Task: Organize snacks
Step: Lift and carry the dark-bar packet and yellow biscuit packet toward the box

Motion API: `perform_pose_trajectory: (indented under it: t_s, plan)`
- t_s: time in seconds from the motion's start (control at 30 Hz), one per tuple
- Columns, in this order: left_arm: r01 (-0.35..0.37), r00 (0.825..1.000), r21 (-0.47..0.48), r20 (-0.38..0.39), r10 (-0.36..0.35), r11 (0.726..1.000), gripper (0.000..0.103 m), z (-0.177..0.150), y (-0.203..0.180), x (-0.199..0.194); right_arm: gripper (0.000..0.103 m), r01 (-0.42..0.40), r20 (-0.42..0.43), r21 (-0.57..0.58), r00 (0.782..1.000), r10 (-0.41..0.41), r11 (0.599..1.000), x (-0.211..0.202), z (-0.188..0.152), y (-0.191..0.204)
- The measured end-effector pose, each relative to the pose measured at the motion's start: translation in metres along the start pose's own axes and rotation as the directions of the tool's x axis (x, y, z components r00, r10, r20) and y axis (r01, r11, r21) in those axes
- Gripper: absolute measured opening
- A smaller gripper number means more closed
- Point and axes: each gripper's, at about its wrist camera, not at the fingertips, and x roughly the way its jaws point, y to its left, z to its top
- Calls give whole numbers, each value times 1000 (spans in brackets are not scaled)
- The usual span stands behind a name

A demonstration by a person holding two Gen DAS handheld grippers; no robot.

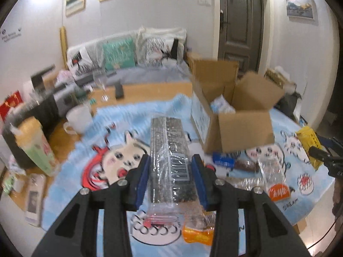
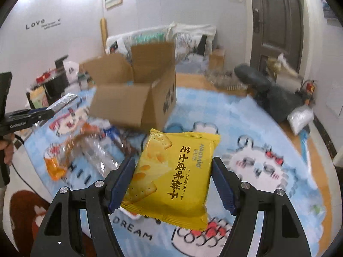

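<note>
My left gripper [image 1: 170,178] is shut on a long dark snack pack [image 1: 169,150] in clear wrap with a barcode, held above the blue cartoon mat. My right gripper [image 2: 172,182] is shut on a yellow cheese cracker packet [image 2: 173,177], also held above the mat; the packet also shows at the right edge of the left wrist view [image 1: 309,143]. An open cardboard box [image 1: 235,115] stands on the mat ahead, with a white-blue pack inside; it also shows in the right wrist view [image 2: 137,94]. Loose snacks lie in front of the box: an orange pack [image 1: 278,192], a blue pack [image 1: 223,161], a brown bar [image 1: 246,165].
A white mug [image 1: 79,117] and a green carton [image 1: 36,145] stand left of the mat. A wine glass [image 1: 103,85] stands on a wooden ledge before a sofa with cushions [image 1: 120,53]. A dark bag [image 2: 270,92] and a white bag [image 2: 300,117] lie by the door.
</note>
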Motion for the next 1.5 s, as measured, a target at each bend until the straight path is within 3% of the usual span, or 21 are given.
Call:
perform_pose_trajectory:
  t_s: [0.07, 0.13, 0.23, 0.33, 0.4, 0.5, 0.63, 0.67, 0.93, 1.2, 1.5]
  plan:
    - [2, 1000, 19, 29, -3, 1000, 35, 14, -2, -9, 69, 5, 24, -25, 1000, -4, 1000, -6, 15, 3]
    - [5, 998, 44, 63, -8, 999, 21, 33, -7, -19, 69, -5, 58, -53, 998, 8, 999, -11, 35, 7]
    - [23, 994, 72, 101, -30, 997, 21, 64, -17, -26, 69, -41, 90, -86, 995, 48, 995, -13, 67, 13]
    - [23, 998, 108, 53, -28, 994, 21, 81, -29, -4, 69, -58, 90, -114, 994, 68, 992, 0, 95, 22]
    - [-10, 1000, 113, 2, 10, 993, 21, 72, -28, 17, 69, -59, 72, -128, 995, 69, 990, 12, 103, 29]
    - [22, 996, 12, -86, -20, 1000, 25, 41, -7, 44, 69, -85, 52, -167, 994, 95, 982, 18, 94, 41]
    - [67, 981, -19, -181, -70, 998, 49, 3, -1, 67, 69, -119, 15, -149, 992, 122, 982, 27, 73, 45]
    - [90, 976, -11, -198, -90, 996, 50, -5, -4, 72, 69, -132, 3, -136, 991, 133, 982, 30, 69, 45]
    - [119, 943, -51, -307, -129, 992, 50, -33, -30, 130, 69, -181, -41, -74, 983, 178, 981, 46, 46, 42]
    - [35, 950, 12, -311, -29, 999, 49, -30, -40, 146, 69, -213, -36, -69, 977, 211, 975, 51, 43, 41]
    - [45, 960, 32, -278, -34, 998, 37, -31, -38, 132, 69, -238, -42, -55, 971, 235, 970, 55, 36, 38]
